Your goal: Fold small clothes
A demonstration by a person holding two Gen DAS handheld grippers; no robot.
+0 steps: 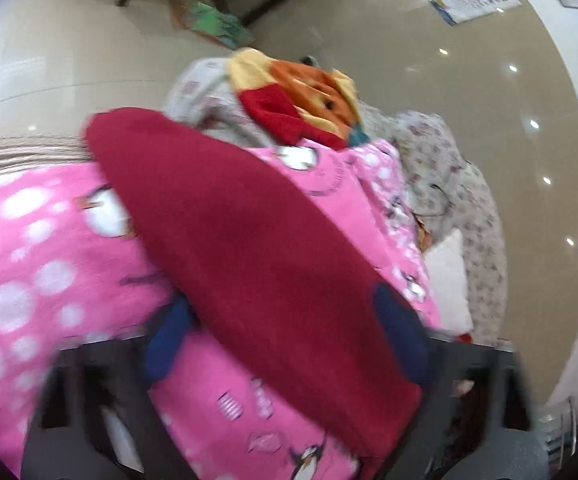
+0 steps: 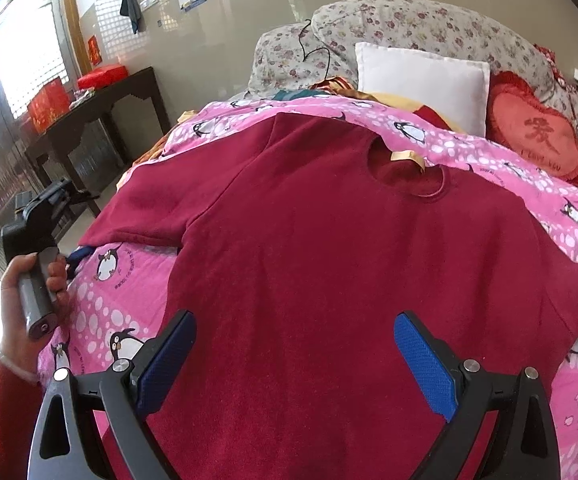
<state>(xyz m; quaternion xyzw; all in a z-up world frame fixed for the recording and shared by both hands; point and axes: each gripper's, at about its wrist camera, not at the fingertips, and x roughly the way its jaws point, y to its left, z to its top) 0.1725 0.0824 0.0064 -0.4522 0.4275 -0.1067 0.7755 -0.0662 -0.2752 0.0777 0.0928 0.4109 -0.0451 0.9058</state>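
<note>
While jaws gape | sweater (image 2: 329, 280) flat between right gripper (image 2: 295, 364)

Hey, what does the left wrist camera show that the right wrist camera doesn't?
Only the left wrist view shows an orange, yellow and red plush toy on the bedding, and the sweater's sleeve close up between the left gripper fingers. Only the right wrist view shows the sweater's neckline with its label, a white pillow, a red heart cushion and the open right gripper. Both show the dark red sweater on the pink penguin blanket.

Dark console table (image 2: 101, 112), bright window (image 2: 29, 56)
</note>
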